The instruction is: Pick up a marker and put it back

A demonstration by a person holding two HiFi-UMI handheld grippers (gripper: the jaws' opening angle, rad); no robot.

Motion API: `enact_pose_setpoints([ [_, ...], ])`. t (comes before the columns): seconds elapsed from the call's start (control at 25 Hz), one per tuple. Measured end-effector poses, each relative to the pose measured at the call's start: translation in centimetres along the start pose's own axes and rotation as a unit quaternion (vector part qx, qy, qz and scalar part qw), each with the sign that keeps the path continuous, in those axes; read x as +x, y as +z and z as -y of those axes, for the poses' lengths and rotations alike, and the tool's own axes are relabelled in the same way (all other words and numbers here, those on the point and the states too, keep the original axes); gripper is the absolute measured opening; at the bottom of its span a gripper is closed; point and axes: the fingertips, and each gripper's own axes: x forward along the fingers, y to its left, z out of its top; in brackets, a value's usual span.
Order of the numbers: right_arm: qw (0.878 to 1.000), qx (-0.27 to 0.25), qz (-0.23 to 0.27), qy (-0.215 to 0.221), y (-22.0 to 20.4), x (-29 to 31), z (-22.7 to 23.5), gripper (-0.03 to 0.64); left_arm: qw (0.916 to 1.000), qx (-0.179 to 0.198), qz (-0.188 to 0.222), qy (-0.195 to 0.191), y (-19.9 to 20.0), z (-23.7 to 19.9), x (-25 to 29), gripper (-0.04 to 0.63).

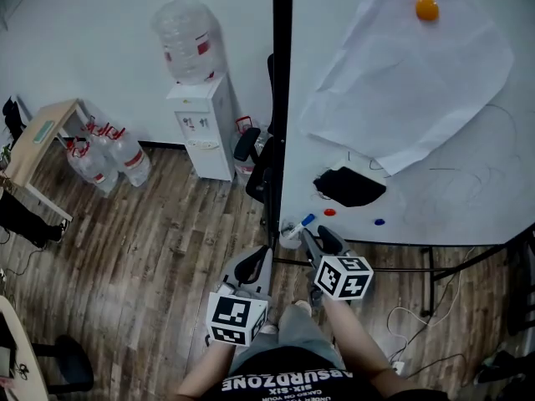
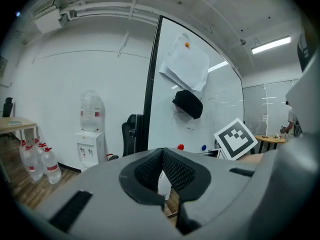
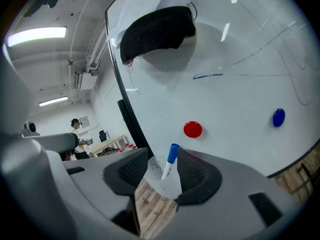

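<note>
A white marker with a blue cap stands tilted in a small white cup at the lower left corner of the whiteboard. My right gripper is just right of the cup and open. In the right gripper view, the marker and cup sit between the two open jaws, the marker close to the right jaw; I cannot tell whether it touches. My left gripper hangs lower left of the cup. Its pads meet at the tips, holding nothing.
On the board are a black eraser cloth, a red magnet, a blue magnet and a paper sheet under an orange magnet. A water dispenser, water bottles and a wooden table stand to the left.
</note>
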Motion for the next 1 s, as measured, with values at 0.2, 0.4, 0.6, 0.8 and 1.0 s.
enact_pose_setpoints([
  [0.2,1.000,0.009,-0.016,0.006,-0.7,1.5,0.9,0.161,0.9999,-0.002,-0.005,0.014,0.0,-1.0,0.4,0.008],
  [0.4,0.999,0.008,-0.031,0.012,-1.2,2.9,1.3,0.161,0.9996,-0.004,-0.004,0.028,0.0,-1.7,0.6,0.008],
  [0.6,0.999,0.012,-0.041,0.017,-1.4,3.9,1.5,0.161,0.9993,-0.004,-0.006,0.037,0.1,-2.1,0.8,0.008],
  [0.8,0.998,0.024,-0.049,0.019,-1.7,4.6,1.7,0.161,0.9991,-0.004,-0.010,0.041,-0.1,-2.3,0.9,0.008],
  [1.0,0.998,0.031,-0.053,0.020,-1.9,5.1,1.9,0.152,0.9990,-0.004,-0.013,0.042,-0.3,-2.4,1.0,0.008],
])
